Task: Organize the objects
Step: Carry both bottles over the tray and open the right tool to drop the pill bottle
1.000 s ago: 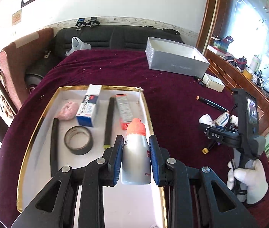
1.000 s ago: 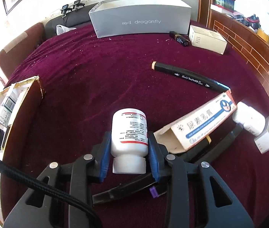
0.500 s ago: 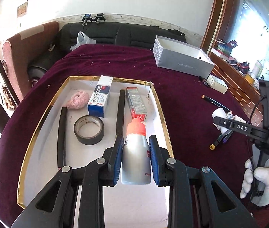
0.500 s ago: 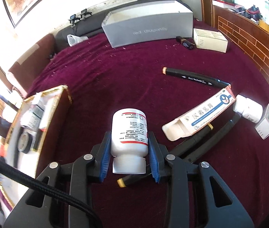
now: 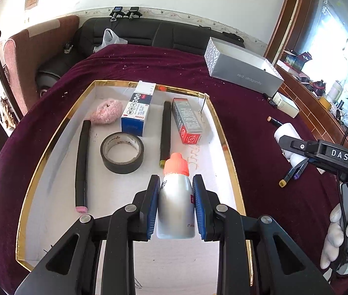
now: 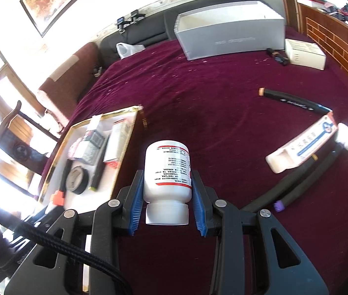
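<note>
Left claw (image 5: 176, 204) is clamped on a silver bottle (image 5: 176, 211), held upright over the tray (image 5: 225, 147), near its right wall. Right claw (image 6: 166, 196) grips a white bottle (image 6: 166, 172), cap rearward, right of the tray (image 6: 124, 162); the left is judged nearer.

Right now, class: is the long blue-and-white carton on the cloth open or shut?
Open: the long carton shows a hollow, flapless near end in the right wrist view.

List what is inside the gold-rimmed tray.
In the tray: tape roll, pink fluffy ball, blue-and-white box, red-ended box, two black markers. The left claw and its silver bottle cover the near floor.
</note>
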`<state>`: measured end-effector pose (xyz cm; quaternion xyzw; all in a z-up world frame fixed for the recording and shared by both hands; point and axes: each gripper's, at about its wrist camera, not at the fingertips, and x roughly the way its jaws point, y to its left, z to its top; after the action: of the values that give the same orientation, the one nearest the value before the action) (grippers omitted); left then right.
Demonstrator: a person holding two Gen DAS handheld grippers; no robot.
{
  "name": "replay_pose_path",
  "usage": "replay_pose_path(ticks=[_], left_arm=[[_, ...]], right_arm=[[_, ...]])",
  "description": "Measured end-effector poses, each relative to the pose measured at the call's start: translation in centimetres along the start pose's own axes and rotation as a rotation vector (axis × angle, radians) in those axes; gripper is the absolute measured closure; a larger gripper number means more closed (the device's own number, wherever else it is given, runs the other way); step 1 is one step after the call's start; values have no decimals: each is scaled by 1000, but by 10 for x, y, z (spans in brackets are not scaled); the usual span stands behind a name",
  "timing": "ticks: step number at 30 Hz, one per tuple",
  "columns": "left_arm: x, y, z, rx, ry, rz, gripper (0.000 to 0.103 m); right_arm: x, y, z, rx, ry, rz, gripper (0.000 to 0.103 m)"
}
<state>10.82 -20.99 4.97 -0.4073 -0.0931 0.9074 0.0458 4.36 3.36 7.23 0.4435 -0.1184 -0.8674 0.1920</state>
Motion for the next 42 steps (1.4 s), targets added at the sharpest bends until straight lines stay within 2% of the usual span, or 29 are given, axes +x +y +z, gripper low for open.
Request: replay_pose_path(ticks=[8,17,25,30,42], left_arm=[[6,14,-6,-23,19,-5,80],[3,46,-9,-85,19,-19,80],[-8,82,-13,-151,2,-20,80],[-15,96,-16,-172,-10,-15,80],[-6,85,-17,-141,17,-32,80]], right_arm=[[13,42,-10,-59,48,75,69],[40,91,-26,-168,124,90,69],[72,128,-40,-303,184,-2,69],[87,133,-46,-329,210,-45,69],[100,132,-42,-363,197,-152,69]])
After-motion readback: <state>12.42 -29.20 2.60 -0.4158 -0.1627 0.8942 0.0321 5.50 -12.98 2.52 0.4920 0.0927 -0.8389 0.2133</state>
